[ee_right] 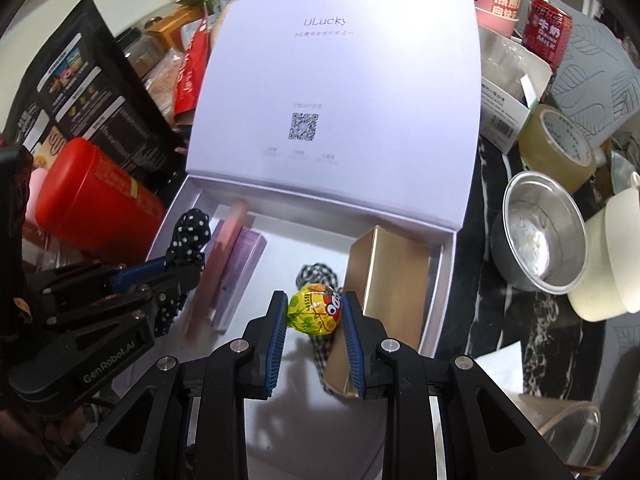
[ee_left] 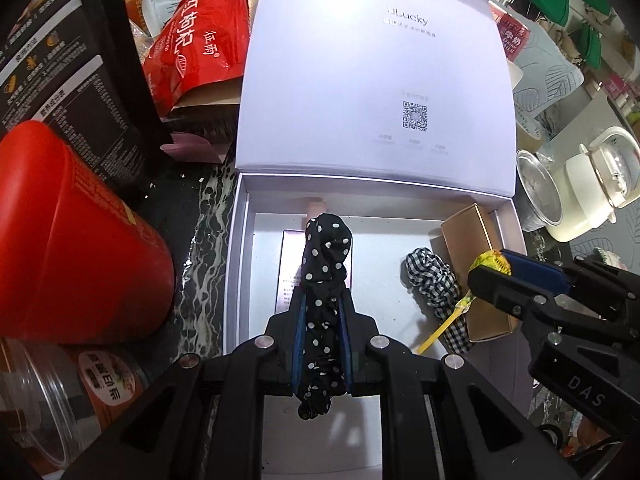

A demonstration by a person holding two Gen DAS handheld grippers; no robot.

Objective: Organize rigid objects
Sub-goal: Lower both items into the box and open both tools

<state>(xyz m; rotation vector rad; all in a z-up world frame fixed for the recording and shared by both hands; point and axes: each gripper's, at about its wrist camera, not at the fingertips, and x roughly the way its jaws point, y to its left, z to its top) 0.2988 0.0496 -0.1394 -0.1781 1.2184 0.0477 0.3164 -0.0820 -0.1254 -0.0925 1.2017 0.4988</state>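
White box, lid raised at the far side, both grippers angled steeply down over its open tray. Left gripper: blue pads clamped tight on a black polka-dot scrunchie, which stands up between the fingers, top poking out past the tips, tail hanging toward the camera. It is held above the left half of the tray, over a pinkish carton lying on the floor there. Right gripper: fingers pressed on the wrapped yellow head of a lollipop; its yellow stick trails back toward the near edge. Lollipop sits above a checked scrunchie, just beside a gold carton at the tray's right. Outside, left: red canister. Right: metal bowl.
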